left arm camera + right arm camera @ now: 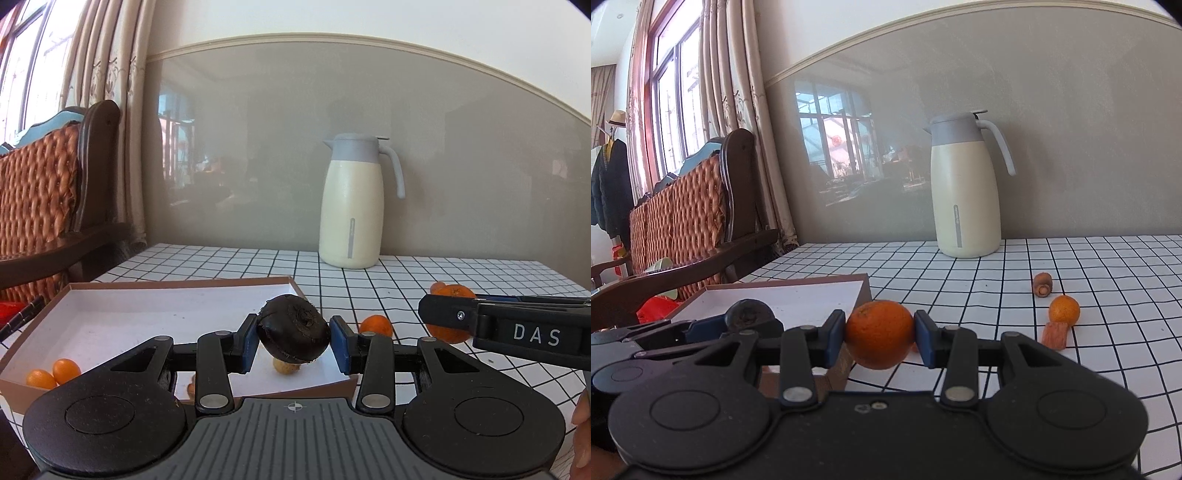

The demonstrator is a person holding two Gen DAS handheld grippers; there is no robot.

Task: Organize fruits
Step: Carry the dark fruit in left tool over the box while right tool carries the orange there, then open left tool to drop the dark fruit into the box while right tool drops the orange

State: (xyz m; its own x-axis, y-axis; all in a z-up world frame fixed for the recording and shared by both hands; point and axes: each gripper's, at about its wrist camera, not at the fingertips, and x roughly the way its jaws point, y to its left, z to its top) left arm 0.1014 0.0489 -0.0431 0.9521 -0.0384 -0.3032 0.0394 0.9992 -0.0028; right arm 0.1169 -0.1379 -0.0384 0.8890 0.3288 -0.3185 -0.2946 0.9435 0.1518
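My left gripper (pixel 293 339) is shut on a dark brown round fruit (pixel 293 332) and holds it above the white-lined cardboard box (pixel 129 306). The box holds two small orange kumquats (pixel 55 373) at its near left and a small yellowish fruit (pixel 286 367) under the dark fruit. My right gripper (pixel 880 341) is shut on an orange (pixel 880 338) and holds it just right of the box (pixel 798 299). It also shows in the left wrist view (pixel 448 314), side-on at the right. The dark fruit shows in the right wrist view (pixel 750 315).
A cream thermos jug (pixel 352 203) stands at the back of the checked tablecloth (pixel 1108 280). A small orange fruit (pixel 376 325) lies right of the box. Another small orange (pixel 1063 309), a reddish-brown piece (pixel 1055 334) and a brown date-like fruit (pixel 1042 284) lie to the right. A wooden chair (pixel 55 203) stands left.
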